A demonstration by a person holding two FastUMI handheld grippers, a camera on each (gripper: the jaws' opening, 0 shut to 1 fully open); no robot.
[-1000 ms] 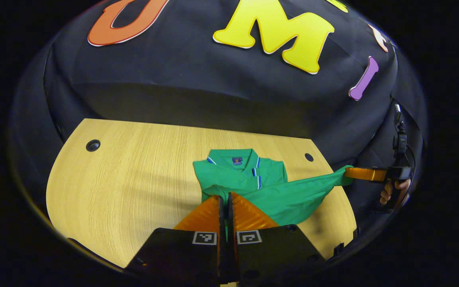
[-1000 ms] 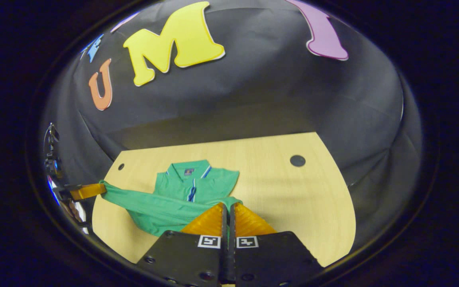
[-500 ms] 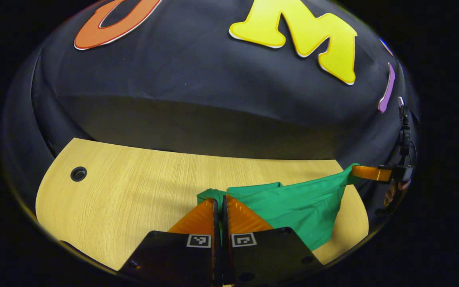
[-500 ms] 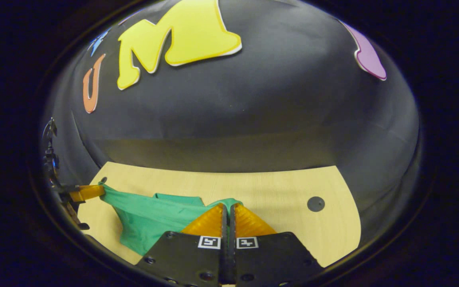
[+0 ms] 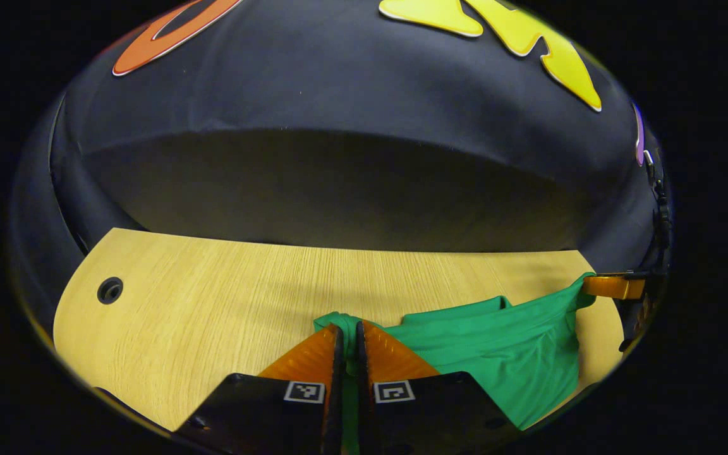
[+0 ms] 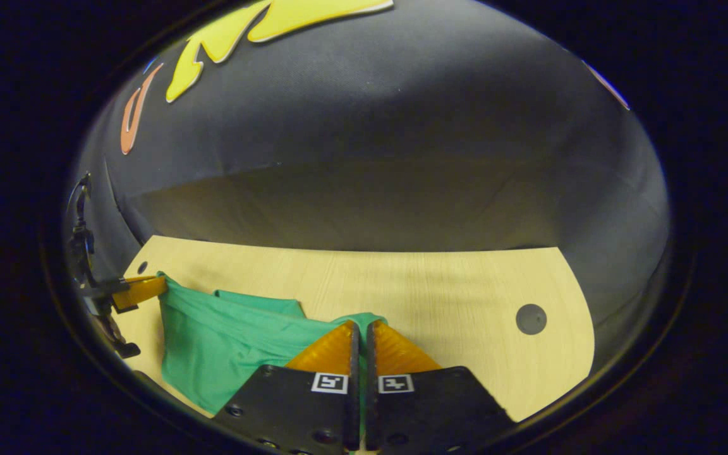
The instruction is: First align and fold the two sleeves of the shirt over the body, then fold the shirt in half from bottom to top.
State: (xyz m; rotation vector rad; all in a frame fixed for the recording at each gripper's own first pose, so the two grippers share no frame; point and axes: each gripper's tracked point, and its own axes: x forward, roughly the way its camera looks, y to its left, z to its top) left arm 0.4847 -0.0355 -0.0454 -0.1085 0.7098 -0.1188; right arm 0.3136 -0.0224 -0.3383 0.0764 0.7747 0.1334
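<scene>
Two tools, each clamped on a corner of the green shirt (image 5: 503,354): left tool (image 5: 349,332) and right tool (image 6: 359,330), fingers pressed together on fabric; shirt stretched between them, hanging above the wooden desk (image 5: 212,297).

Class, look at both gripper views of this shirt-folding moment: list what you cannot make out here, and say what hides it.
1. The green shirt's collar and sleeves: left gripper view and right gripper view, hidden under the raised fabric.
2. The shirt's lower hanging part: left gripper view, cut off behind the left gripper.
3. The fabric pinched in the right gripper: right gripper view, covered by its own fingers.
</scene>
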